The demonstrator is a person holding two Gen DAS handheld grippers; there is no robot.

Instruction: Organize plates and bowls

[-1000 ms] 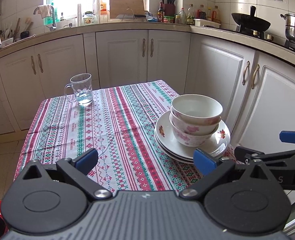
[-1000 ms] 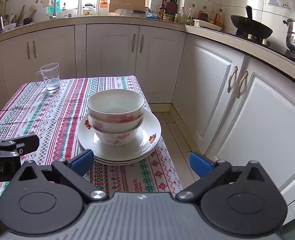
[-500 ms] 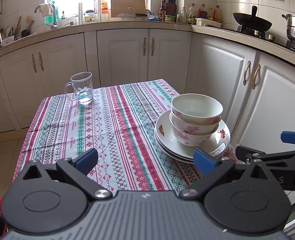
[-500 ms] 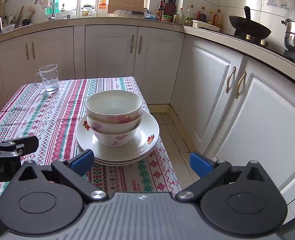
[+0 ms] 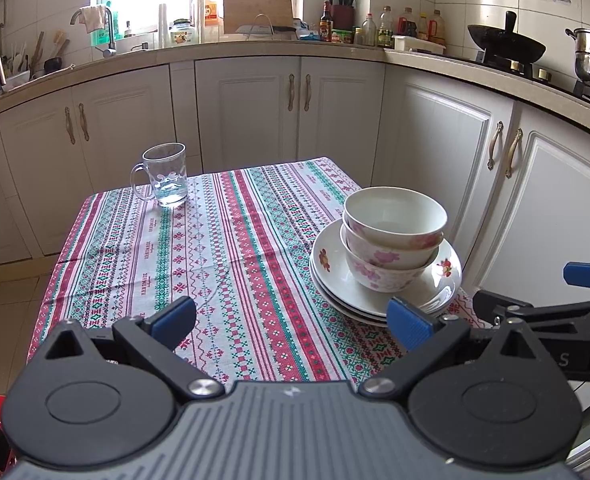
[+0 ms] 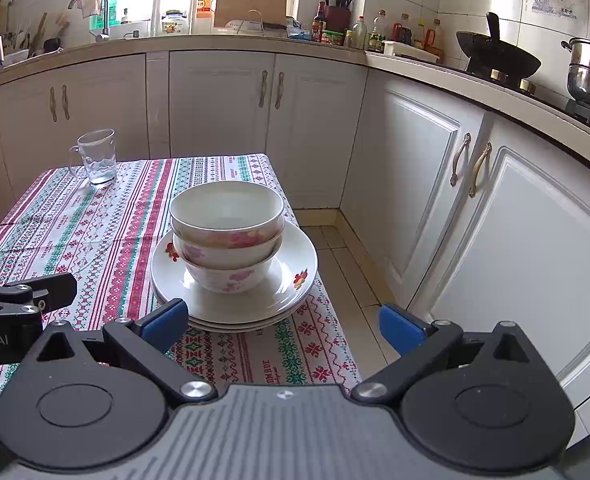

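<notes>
Now both tools, left tool [image 5: 291, 320] and right tool [image 6: 283, 326], spread apart near stacked bowls [image 6: 227, 236].

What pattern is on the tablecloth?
Red, green and white embroidered-style stripes on the tablecloth, clearest in the left wrist view.

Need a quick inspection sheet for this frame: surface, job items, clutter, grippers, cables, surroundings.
Surface: table under a red-and-green striped patterned tablecloth.
Job's things: two nested white floral bowls on a stack of white floral plates, near the table's right edge.
Clutter: clear glass mug at the far left.
Grippers: left gripper and right gripper open, empty.
Cables: nothing seen.
Surroundings: white kitchen cabinets, black wok on the stove.
</notes>
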